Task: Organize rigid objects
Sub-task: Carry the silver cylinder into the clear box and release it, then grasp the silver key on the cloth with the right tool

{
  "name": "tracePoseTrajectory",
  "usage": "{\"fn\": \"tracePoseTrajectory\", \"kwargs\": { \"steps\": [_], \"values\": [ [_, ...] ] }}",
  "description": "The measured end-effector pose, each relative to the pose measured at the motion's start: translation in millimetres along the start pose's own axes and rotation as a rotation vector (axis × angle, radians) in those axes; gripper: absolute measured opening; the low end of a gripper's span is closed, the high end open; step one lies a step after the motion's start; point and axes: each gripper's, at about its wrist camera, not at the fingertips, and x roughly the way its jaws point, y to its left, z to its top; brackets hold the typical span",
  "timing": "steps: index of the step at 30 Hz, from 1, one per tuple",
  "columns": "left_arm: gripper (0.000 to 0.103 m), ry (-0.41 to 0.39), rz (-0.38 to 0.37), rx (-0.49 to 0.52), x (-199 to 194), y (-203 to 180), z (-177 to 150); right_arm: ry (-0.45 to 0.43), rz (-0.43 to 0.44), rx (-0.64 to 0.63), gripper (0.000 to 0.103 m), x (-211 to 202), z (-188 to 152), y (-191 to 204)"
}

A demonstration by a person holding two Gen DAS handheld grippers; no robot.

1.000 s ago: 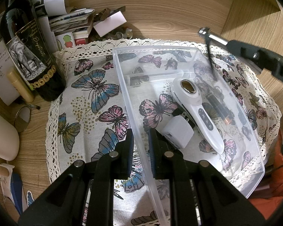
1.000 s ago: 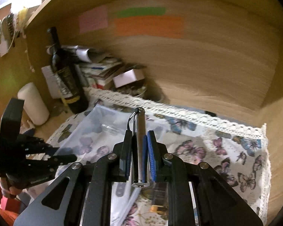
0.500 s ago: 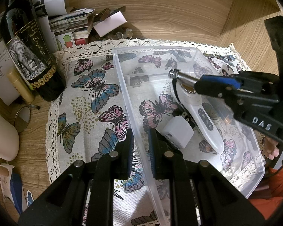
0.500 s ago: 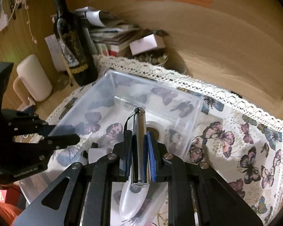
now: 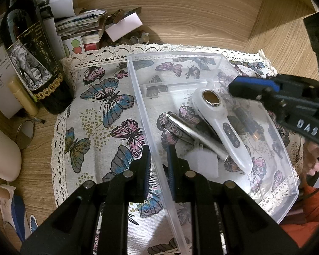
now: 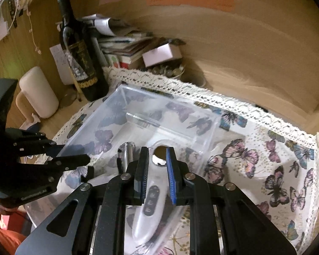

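Observation:
A clear plastic bin [image 5: 204,55] [image 6: 125,93] sits on a butterfly cloth. Inside lie a white handheld device [image 5: 221,125] [image 6: 148,210], a white charger block [image 5: 204,163], a dark tube [image 5: 246,123] and a silver metal cylinder [image 5: 189,129] [image 6: 127,150]. My left gripper [image 5: 158,159] is shut on the bin's left wall [image 5: 146,114]. My right gripper [image 6: 157,165] is open and empty above the bin, with the silver cylinder lying just left of its fingers; it also shows in the left wrist view [image 5: 253,87].
A dark wine bottle [image 5: 29,55] [image 6: 80,53] stands at the left by stacked papers and a small white box [image 5: 123,23] [image 6: 161,53]. A white mug [image 6: 38,93] and a small round mirror [image 5: 24,130] sit left of the cloth. Wooden walls close in behind and right.
My right gripper lowered over the bin, opened and let go of the silver cylinder, which now lies in the bin. My left gripper has kept its hold on the wall.

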Motion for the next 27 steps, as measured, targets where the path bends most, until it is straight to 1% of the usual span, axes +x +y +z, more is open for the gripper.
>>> {"fn": "tracePoseTrajectory", "kwargs": {
  "steps": [6, 11, 14, 16, 17, 21, 27],
  "values": [
    [0.015, 0.001, 0.000, 0.001, 0.2, 0.1, 0.0, -0.040, -0.046, 0.034, 0.016, -18.3, 2.1, -14.8],
    [0.015, 0.000, 0.000, 0.000, 0.1, 0.2, -0.1, -0.064, -0.103, 0.074, 0.027, -32.0, -3.0, -34.2],
    [0.015, 0.000, 0.000, 0.000, 0.1, 0.2, -0.1, -0.061, -0.144, 0.107, 0.032, -35.5, -9.1, -48.9],
    [0.015, 0.000, 0.000, 0.000, 0.1, 0.1, -0.1, -0.045, -0.162, 0.128, 0.037, -33.6, -14.7, -58.2],
    [0.015, 0.000, 0.000, 0.000, 0.1, 0.1, -0.1, -0.031, -0.172, 0.135, 0.038, -30.7, -18.3, -62.6],
    [0.015, 0.000, 0.000, 0.000, 0.2, 0.2, -0.1, 0.037, -0.205, 0.141, 0.038, -12.6, -33.6, -74.0],
    [0.015, 0.001, 0.000, 0.001, 0.1, 0.2, -0.1, 0.135, -0.197, 0.154, 0.038, 15.9, -55.4, -84.7]
  ]
}}
